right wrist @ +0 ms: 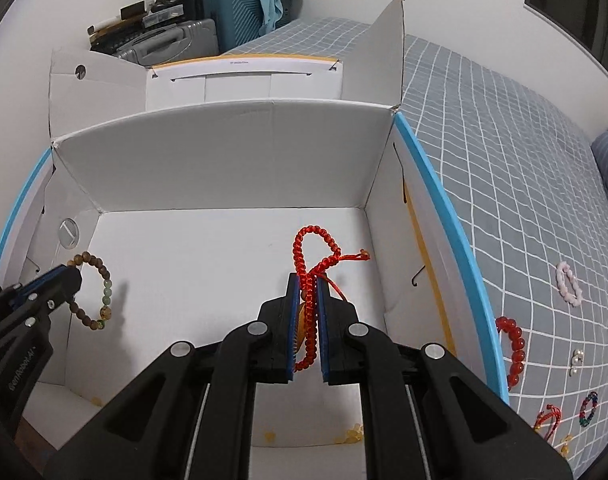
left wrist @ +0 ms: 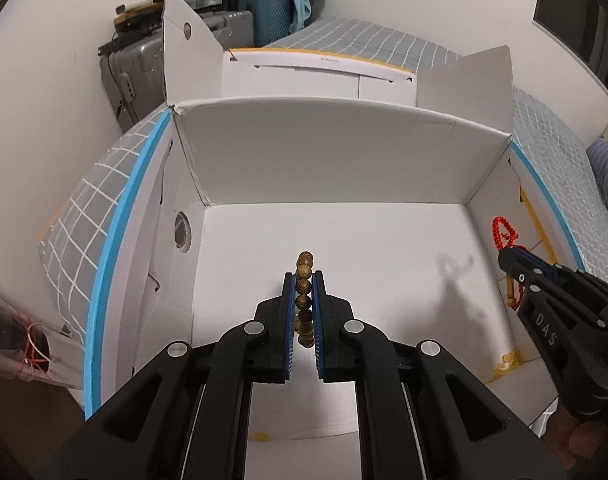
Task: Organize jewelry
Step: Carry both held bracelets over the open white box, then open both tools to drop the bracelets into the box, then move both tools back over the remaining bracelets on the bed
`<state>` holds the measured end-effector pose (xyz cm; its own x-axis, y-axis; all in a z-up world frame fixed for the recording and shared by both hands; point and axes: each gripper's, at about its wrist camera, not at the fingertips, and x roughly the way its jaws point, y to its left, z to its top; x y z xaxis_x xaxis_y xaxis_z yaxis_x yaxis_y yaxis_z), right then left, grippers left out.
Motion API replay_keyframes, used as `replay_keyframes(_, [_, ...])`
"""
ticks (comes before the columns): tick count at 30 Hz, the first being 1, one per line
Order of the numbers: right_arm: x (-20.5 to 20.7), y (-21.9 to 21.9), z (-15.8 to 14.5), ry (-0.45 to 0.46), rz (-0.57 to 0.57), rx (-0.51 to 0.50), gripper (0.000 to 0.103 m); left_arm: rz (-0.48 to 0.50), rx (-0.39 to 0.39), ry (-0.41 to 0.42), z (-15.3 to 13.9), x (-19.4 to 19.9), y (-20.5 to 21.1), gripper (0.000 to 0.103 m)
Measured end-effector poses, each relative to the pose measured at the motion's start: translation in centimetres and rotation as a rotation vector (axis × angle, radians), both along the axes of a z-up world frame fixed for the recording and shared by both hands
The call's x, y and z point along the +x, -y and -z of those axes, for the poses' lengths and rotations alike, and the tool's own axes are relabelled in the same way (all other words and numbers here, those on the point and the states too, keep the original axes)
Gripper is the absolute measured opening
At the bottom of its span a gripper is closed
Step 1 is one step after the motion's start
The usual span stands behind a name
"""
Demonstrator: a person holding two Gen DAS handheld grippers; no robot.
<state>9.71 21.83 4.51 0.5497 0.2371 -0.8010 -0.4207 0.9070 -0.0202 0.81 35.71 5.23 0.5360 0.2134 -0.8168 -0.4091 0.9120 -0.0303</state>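
I have both hand-held grippers over the open white cardboard box [left wrist: 323,160]: my left hand-held gripper [left wrist: 304,300] is clamped on the wooden bead bracelet [left wrist: 304,280], my right hand-held gripper [right wrist: 307,304] on the red braided cord bracelet [right wrist: 311,256]. 5 more pieces, including a pink bead bracelet [right wrist: 568,284] and a red bead bracelet [right wrist: 513,344], lie on the checked bed [right wrist: 503,160] right of the box.

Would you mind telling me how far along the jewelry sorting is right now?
Little looks finished: the white box floor shows only a few loose yellow beads. In hand, the left gripper clamps a brown wooden bead bracelet and the right gripper clamps a red braided bracelet, both over the box. Left on the bedspread: the pink bracelet, red bead bracelet and smaller pieces.
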Motion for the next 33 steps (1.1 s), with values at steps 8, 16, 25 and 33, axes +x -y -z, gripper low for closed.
replay_keyframes(8, [0.2, -0.5, 0.2, 0.000, 0.010, -0.025, 0.010, 0.000, -0.003, 0.002, -0.1, 0.0, 0.1, 0.008])
replay_keyframes(16, [-0.3, 0.5, -1.4, 0.032, 0.030, 0.009, 0.057, -0.027, 0.004, 0.044, -1.3, -0.3, 0.2, 0.048])
replay_keyframes(25, [-1.1, 4.9, -5.2, 0.138, 0.084, 0.039, 0.085, -0.006, 0.041, 0.122, -4.3, 0.6, 3.7, 0.089])
replay_keyframes(33, [-1.1, 13.4, -7.0, 0.197, 0.237, 0.033, 0.092, 0.076, 0.045, 0.164, -6.0, 2.1, 9.3, 0.097])
